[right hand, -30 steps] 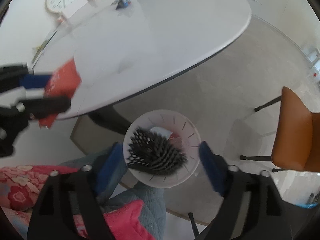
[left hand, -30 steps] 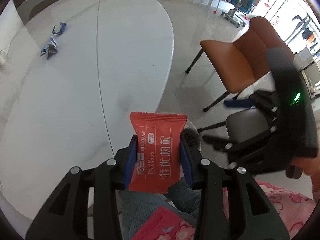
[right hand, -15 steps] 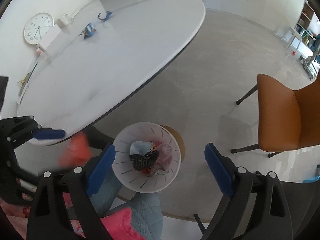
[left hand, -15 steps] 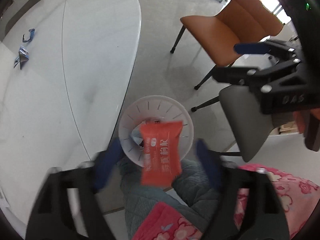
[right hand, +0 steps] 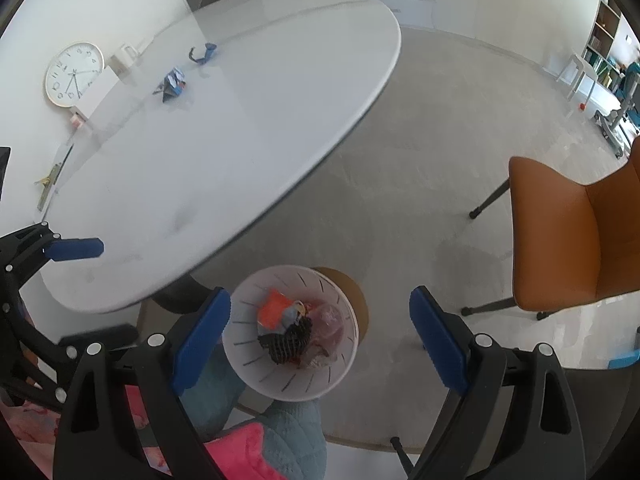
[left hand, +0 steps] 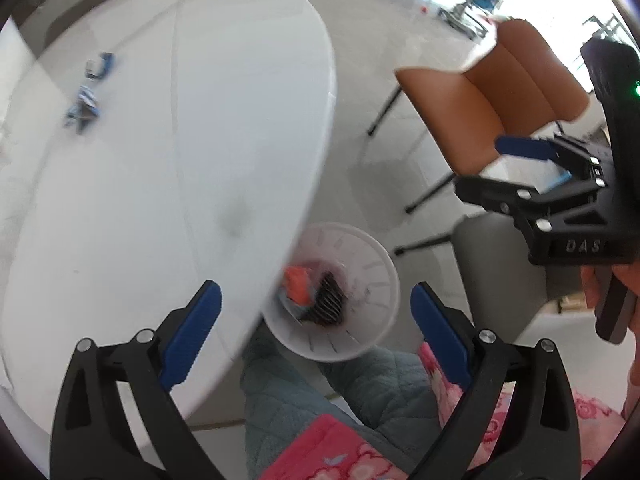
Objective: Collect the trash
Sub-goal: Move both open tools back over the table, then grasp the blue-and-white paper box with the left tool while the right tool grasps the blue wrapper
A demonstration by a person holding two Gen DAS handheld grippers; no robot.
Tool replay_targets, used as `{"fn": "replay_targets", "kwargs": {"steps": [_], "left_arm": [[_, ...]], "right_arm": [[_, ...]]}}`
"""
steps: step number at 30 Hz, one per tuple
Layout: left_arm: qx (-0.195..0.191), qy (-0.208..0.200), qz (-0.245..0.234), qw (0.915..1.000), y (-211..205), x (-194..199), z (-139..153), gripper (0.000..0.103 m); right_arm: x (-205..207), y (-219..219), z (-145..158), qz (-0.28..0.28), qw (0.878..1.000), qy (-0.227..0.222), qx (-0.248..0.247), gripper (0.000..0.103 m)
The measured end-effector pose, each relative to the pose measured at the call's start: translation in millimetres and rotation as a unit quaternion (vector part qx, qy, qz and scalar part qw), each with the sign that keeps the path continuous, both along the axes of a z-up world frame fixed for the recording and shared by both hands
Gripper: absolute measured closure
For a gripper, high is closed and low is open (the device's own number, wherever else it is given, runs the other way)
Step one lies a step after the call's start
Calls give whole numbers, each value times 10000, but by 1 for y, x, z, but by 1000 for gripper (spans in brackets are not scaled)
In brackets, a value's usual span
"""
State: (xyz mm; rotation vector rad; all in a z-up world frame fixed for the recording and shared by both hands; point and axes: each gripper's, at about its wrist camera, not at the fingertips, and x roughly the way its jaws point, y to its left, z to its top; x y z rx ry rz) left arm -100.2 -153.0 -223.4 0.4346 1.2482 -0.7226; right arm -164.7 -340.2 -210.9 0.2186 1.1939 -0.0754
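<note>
Dropped from my left gripper (left hand: 316, 320), the red packet (right hand: 273, 307) now lies in the white bin (right hand: 240, 360); its jaws are opening, nothing between them; my right gripper (right hand: 320, 334) gapes empty.

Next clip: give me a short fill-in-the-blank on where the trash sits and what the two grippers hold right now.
1. The orange-red snack packet lies inside the white round ____.
2. Two crumpled blue wrappers lie on the white oval ____.
3. The left gripper, its jaws opening, has ____ between its pads.
4. The chair beside the table is ____ in colour.

Missing words: bin; table; nothing; orange-brown
</note>
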Motion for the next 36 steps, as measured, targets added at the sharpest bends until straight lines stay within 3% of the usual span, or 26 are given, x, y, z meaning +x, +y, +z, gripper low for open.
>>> {"fn": "replay_targets", "kwargs": {"steps": [6, 12, 16, 21, 25, 31, 36], "left_arm": [[-175, -453, 754, 9960, 29, 44, 26, 11], [-147, -714, 1685, 9830, 71, 124, 30, 10], [-289, -879, 1698, 9811, 88, 176, 29, 10], [-189, -1112, 488, 9924, 93, 235, 17, 10], [-113, -1067, -624, 9923, 91, 279, 5, 10], [-27, -702, -2124, 9747, 84, 333, -26, 10], [-184, -460, -2751, 9601, 73, 357, -47, 14]], "right_arm": [[29, 10, 18, 200, 9995, -247, 9, 9], [81, 29, 31, 451, 9981, -408, 21, 8], [124, 41, 32, 488, 9978, -445, -7, 8], [175, 57, 31, 480, 9980, -392, -77, 8], [213, 71, 22, 439, 9985, -258, -177, 8], [263, 90, 1, 335, 9993, -31, -165, 8], [305, 105, -13, 322, 9993, 111, -144, 8]]}}
